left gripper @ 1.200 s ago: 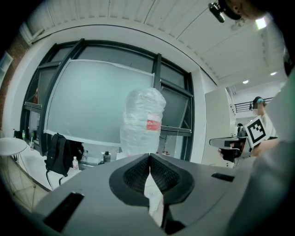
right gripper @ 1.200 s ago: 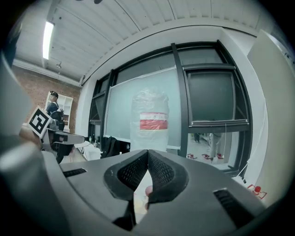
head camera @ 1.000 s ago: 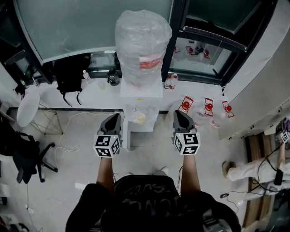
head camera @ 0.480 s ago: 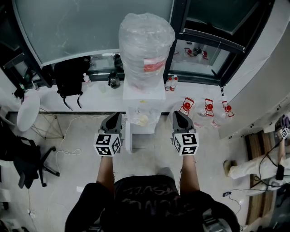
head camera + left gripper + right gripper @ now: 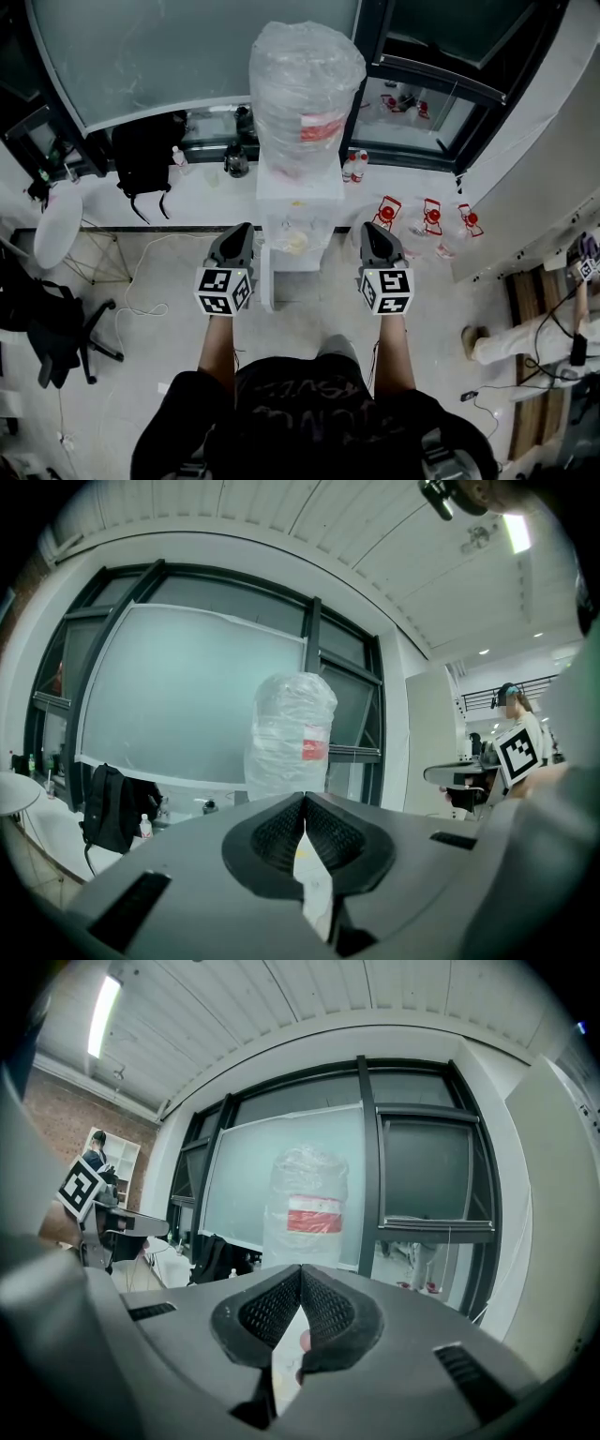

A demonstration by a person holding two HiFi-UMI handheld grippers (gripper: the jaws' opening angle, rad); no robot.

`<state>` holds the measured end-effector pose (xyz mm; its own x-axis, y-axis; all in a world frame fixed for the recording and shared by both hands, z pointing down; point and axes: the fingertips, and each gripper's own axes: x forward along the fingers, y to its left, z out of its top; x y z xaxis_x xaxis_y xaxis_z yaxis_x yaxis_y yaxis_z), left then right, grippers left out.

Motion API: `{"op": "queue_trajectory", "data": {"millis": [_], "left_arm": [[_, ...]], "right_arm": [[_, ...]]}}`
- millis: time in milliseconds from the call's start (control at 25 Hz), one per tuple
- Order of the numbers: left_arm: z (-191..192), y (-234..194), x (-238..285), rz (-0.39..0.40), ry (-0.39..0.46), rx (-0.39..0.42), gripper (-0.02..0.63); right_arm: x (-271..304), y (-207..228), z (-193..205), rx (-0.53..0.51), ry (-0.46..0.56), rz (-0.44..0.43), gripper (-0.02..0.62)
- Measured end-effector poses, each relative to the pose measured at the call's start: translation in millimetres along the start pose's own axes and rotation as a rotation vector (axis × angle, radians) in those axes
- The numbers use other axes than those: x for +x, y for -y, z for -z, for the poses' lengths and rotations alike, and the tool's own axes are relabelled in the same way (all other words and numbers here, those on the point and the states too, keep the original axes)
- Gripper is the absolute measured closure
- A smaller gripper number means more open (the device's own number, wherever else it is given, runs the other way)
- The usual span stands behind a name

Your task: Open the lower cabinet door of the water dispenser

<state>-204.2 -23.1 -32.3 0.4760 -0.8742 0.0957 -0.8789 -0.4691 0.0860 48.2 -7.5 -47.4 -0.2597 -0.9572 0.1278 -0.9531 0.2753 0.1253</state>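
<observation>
The white water dispenser [image 5: 298,202] stands against the window ledge, topped by a plastic-wrapped bottle [image 5: 307,89] with a red label. Its lower front [image 5: 289,272] is seen steeply from above, so the cabinet door cannot be made out. My left gripper [image 5: 238,230] hovers just left of the dispenser's front and my right gripper [image 5: 372,229] just right of it, both shut and empty, neither touching it. In the left gripper view the shut left gripper [image 5: 303,805] points level at the bottle [image 5: 291,733]. The right gripper view shows the shut right gripper [image 5: 300,1276] below the bottle [image 5: 309,1206].
A black backpack [image 5: 145,155] and small bottles [image 5: 352,169] sit on the ledge [image 5: 202,202]. Empty jugs with red caps [image 5: 427,220] lie on the floor at right. An office chair [image 5: 56,328] and a round white table [image 5: 58,225] stand at left. A person's legs [image 5: 520,339] show at right.
Both grippers have edged a little forward toward the dispenser, staying shut and level with each other.
</observation>
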Motion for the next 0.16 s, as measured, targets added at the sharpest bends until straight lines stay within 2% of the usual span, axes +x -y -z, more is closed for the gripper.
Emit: {"op": "queue_trajectory", "data": {"millis": [160], "left_arm": [[-5.4,1.5,-2.0,0.005,0.005,0.008,0.589]], "right_arm": [[-1.5,-0.8,-3.3,-0.002,0.009,0.002,0.581]]}}
